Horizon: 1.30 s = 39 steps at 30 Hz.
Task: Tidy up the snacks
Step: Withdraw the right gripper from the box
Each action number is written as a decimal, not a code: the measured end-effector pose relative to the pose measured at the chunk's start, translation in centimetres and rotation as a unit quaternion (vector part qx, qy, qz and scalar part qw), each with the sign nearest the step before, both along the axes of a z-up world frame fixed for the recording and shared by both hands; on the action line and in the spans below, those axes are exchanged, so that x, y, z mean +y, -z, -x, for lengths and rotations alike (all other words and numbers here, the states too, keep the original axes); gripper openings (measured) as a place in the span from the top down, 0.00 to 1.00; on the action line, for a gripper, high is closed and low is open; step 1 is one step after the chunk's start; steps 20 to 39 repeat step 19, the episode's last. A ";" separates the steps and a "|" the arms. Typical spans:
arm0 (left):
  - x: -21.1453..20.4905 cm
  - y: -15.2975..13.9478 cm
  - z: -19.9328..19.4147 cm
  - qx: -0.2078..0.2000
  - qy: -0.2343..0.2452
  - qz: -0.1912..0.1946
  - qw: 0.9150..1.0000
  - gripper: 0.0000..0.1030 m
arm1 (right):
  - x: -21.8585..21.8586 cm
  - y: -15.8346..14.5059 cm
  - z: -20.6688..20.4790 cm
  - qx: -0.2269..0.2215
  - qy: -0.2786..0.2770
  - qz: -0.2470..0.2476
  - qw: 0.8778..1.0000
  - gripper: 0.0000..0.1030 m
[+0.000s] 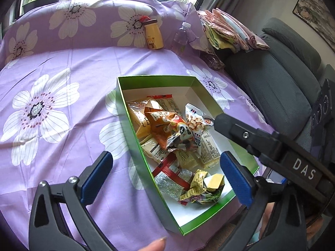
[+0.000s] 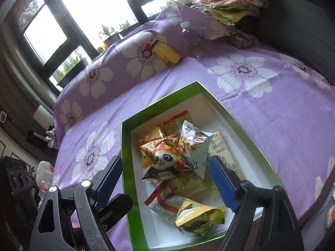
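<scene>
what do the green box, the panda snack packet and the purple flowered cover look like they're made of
Green box: likely glossy printed cardboard, with thin straight walls, folded corners and a matte white inside.
Panda snack packet: probably metallised plastic film, crinkled and shiny with a silvery crimped end.
Purple flowered cover: woven fabric, matte, with soft creases and fold lines.

I count one green box (image 1: 123, 96) on the purple flower cloth (image 1: 83, 67), and the snack packs (image 1: 178, 133) inside are piled up, so I cannot count them for sure. I see one yellow bear bottle (image 1: 153, 34), one clear water bottle (image 1: 181, 38) and one stack of folded cloths (image 1: 228, 29). I have two grippers, the left gripper (image 1: 165, 177) and the right gripper (image 2: 165, 182).
</scene>
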<state>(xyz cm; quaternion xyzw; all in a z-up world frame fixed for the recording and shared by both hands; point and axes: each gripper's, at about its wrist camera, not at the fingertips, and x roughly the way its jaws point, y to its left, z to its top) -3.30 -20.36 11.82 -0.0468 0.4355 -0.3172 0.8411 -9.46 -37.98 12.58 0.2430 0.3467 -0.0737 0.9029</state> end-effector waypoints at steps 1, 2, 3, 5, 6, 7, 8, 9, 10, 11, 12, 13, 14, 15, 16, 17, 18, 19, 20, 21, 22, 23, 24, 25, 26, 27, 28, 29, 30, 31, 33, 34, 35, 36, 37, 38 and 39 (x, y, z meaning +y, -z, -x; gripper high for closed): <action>0.2 -0.1 0.0 -0.001 -0.003 -0.002 1.000 0.00 | 0.2 -0.1 0.0 0.000 0.003 0.008 1.000 0.17; 0.3 -0.1 -0.1 -0.003 -0.006 -0.003 1.000 0.00 | 0.3 -0.2 0.0 0.000 0.005 0.014 1.000 0.17; 0.4 0.0 0.0 -0.005 -0.009 -0.005 1.000 0.00 | 0.5 -0.2 0.0 0.001 0.007 0.020 1.000 0.17; 0.7 0.0 0.0 -0.005 -0.011 -0.006 1.000 0.00 | 0.7 -0.3 -0.1 0.002 0.007 0.031 0.999 0.17; 0.9 0.1 0.0 -0.004 -0.011 -0.005 1.000 0.00 | 0.9 -0.3 -0.1 0.003 0.008 0.036 0.999 0.17; 0.9 0.1 0.0 -0.003 -0.011 -0.004 1.000 0.00 | 1.0 -0.3 -0.1 0.004 0.009 0.040 0.999 0.17; 1.0 0.2 0.0 -0.002 -0.011 -0.004 1.000 0.00 | 1.1 -0.3 -0.1 0.005 0.011 0.044 0.999 0.17; 0.9 0.2 -0.1 -0.001 -0.012 -0.004 1.000 0.00 | 1.2 -0.4 -0.1 0.006 0.013 0.049 0.999 0.17; 0.9 0.2 -0.1 -0.002 -0.012 -0.004 1.000 0.00 | 1.2 -0.4 -0.1 0.007 0.015 0.054 0.998 0.17; 1.0 0.2 -0.2 -0.002 -0.012 -0.003 1.000 0.00 | 1.3 -0.5 -0.1 0.007 0.018 0.060 0.998 0.17; 1.0 0.2 -0.1 -0.002 -0.012 -0.002 1.000 0.00 | 1.4 -0.5 -0.1 0.006 0.021 0.063 0.998 0.17; 1.0 0.2 -0.1 -0.002 -0.011 -0.002 1.000 0.00 | 1.4 -0.6 0.0 0.005 0.024 0.065 0.998 0.17; 1.1 0.2 -0.1 -0.003 -0.011 -0.001 1.000 0.00 | 1.4 -0.6 0.0 0.004 0.026 0.065 0.998 0.17; 1.0 0.2 0.0 -0.004 -0.011 -0.001 1.000 0.00 | 1.4 -0.6 0.1 0.004 0.027 0.065 0.997 0.17; 1.0 0.2 0.1 -0.004 -0.011 -0.001 1.000 0.00 | 1.4 -0.6 0.1 0.005 0.027 0.066 0.997 0.17; 1.0 0.2 0.2 -0.004 -0.009 -0.001 1.000 0.00 | 1.4 -0.6 0.1 0.006 0.028 0.068 0.997 0.17; 1.0 0.2 0.2 -0.004 -0.007 -0.001 1.000 0.00 | 1.5 -0.6 0.1 0.007 0.028 0.071 0.997 0.17; 1.0 0.2 0.4 -0.003 -0.006 -0.001 1.000 0.00 | 1.6 -0.7 0.1 0.008 0.030 0.075 0.997 0.17; 1.0 0.2 0.4 -0.003 -0.006 -0.001 1.000 0.00 | 1.6 -0.7 0.1 0.008 0.030 0.075 0.997 0.17; 1.0 0.2 0.4 -0.003 -0.006 -0.001 1.000 0.00 | 1.6 -0.7 0.1 0.008 0.030 0.075 0.997 0.17; 1.0 0.2 0.4 -0.003 -0.006 -0.001 1.000 0.00 | 1.6 -0.7 0.1 0.008 0.030 0.075 0.997 0.17; 1.0 0.2 0.4 -0.003 -0.006 -0.001 1.000 0.00 | 1.6 -0.7 0.1 0.008 0.030 0.075 0.997 0.17; 1.0 0.2 0.4 -0.003 -0.006 -0.001 1.000 0.00 | 1.6 -0.7 0.1 0.008 0.030 0.075 0.997 0.17; 1.0 0.2 0.4 -0.003 -0.006 -0.001 1.000 0.00 | 1.6 -0.7 0.1 0.008 0.030 0.075 0.997 0.17; 1.0 0.2 0.4 -0.003 -0.006 -0.001 1.000 0.00 | 1.6 -0.7 0.1 0.008 0.030 0.075 0.997 0.17; 1.0 0.2 0.4 -0.003 -0.006 -0.001 1.000 0.00 | 1.6 -0.7 0.1 0.008 0.030 0.075 0.997 0.17; 1.0 0.2 0.4 -0.003 -0.006 -0.001 1.000 0.00 | 1.6 -0.7 0.1 0.008 0.030 0.075 0.997 0.17; 1.0 0.2 0.4 -0.003 -0.006 -0.001 1.000 0.00 | 1.6 -0.7 0.1 0.008 0.030 0.075 0.997 0.17; 1.0 0.2 0.4 -0.003 -0.006 -0.001 1.000 0.00 | 1.6 -0.7 0.1 0.008 0.030 0.075 0.997 0.17; 1.0 0.2 0.4 -0.003 -0.006 -0.001 1.000 0.00 | 1.6 -0.7 0.1 0.008 0.030 0.075 0.997 0.17; 1.0 0.2 0.4 -0.003 -0.006 -0.001 1.000 0.00 | 1.6 -0.7 0.1 0.008 0.030 0.075 0.997 0.17; 1.0 0.2 0.4 -0.003 -0.006 -0.001 1.000 0.00 | 1.6 -0.7 0.1 0.008 0.030 0.075 0.997 0.17; 1.0 0.2 0.4 -0.003 -0.006 -0.001 1.000 0.00 | 1.6 -0.7 0.1 0.008 0.030 0.075 0.997 0.17; 1.0 0.2 0.4 -0.003 -0.006 -0.001 1.000 0.00 | 1.6 -0.7 0.1 0.008 0.030 0.075 0.997 0.17; 1.0 0.2 0.4 -0.003 -0.006 -0.001 1.000 0.00 | 1.6 -0.7 0.1 0.008 0.030 0.075 0.997 0.17; 1.0 0.2 0.4 -0.003 -0.006 -0.001 1.000 0.00 | 1.6 -0.7 0.1 0.008 0.030 0.075 0.997 0.17; 1.0 0.2 0.4 -0.003 -0.006 -0.001 1.000 0.00 | 1.6 -0.7 0.1 0.008 0.030 0.075 0.997 0.17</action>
